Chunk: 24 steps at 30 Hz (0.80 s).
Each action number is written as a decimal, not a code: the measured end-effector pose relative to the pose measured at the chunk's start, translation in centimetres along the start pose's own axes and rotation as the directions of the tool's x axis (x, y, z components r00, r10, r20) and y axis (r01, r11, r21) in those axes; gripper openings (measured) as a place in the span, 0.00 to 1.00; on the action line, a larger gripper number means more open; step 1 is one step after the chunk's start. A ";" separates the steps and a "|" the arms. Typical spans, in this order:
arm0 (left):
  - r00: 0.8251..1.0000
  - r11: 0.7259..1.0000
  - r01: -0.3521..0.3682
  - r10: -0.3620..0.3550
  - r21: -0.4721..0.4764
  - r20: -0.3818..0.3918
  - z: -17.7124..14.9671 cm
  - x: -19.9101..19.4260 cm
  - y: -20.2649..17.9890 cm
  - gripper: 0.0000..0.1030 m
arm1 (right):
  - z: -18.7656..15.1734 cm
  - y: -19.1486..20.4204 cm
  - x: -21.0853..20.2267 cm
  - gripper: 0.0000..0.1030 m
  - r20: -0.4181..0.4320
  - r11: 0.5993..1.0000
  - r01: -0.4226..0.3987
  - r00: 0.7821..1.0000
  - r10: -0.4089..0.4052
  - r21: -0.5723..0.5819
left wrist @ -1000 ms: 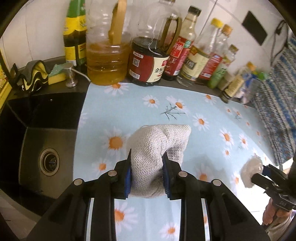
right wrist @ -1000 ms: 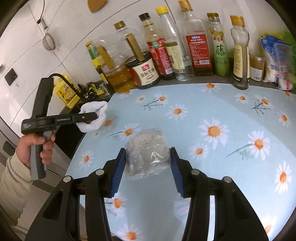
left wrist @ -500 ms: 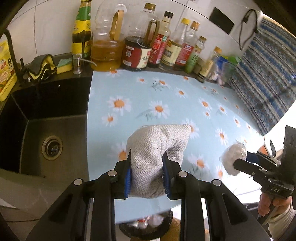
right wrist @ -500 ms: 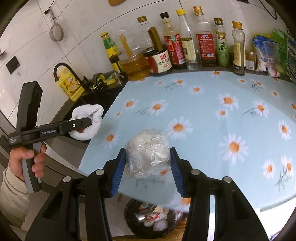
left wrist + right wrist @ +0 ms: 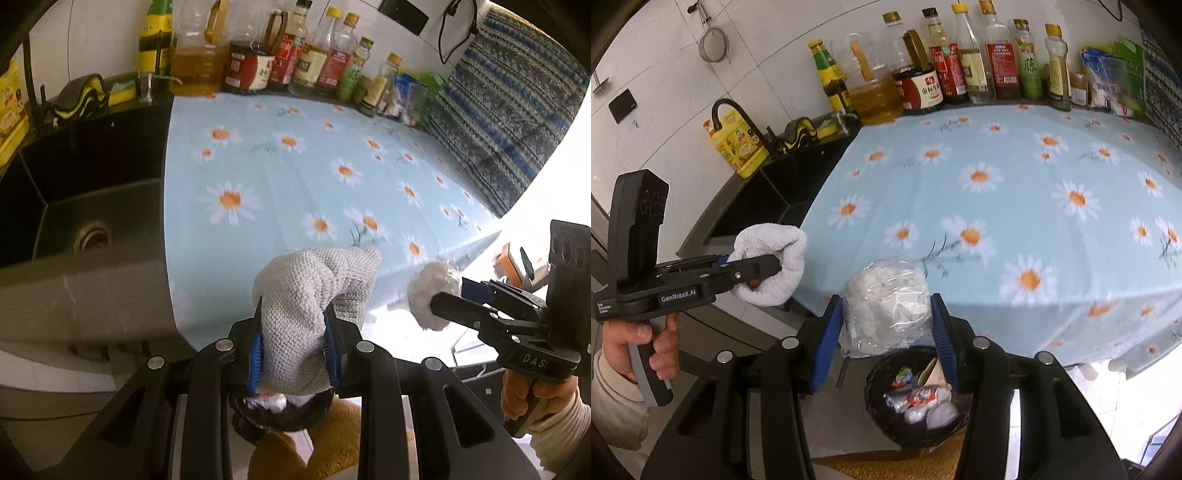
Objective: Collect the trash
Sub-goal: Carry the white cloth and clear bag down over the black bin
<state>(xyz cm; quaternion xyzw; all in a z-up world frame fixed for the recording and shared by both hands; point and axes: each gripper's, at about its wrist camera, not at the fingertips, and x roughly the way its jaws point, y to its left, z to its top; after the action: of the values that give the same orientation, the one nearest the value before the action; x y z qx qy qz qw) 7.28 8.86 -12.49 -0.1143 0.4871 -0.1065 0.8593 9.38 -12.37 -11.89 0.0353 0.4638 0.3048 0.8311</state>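
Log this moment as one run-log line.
left gripper: grips knitted cloth | right gripper: grips plastic-wrapped wad | both above trash bin
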 end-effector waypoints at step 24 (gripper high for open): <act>0.977 0.997 -0.007 -0.010 -0.083 -0.214 -7.3 6.3 0.2 0.25 | -6.1 -0.8 3.6 0.47 -0.173 0.999 -0.018 0.985 0.026 0.049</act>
<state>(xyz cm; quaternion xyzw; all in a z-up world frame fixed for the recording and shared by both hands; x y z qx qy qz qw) 4.20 6.50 -21.28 -0.1382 0.5807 -0.0984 0.7963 6.35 -12.43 -18.30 0.0334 0.5409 0.3050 0.7831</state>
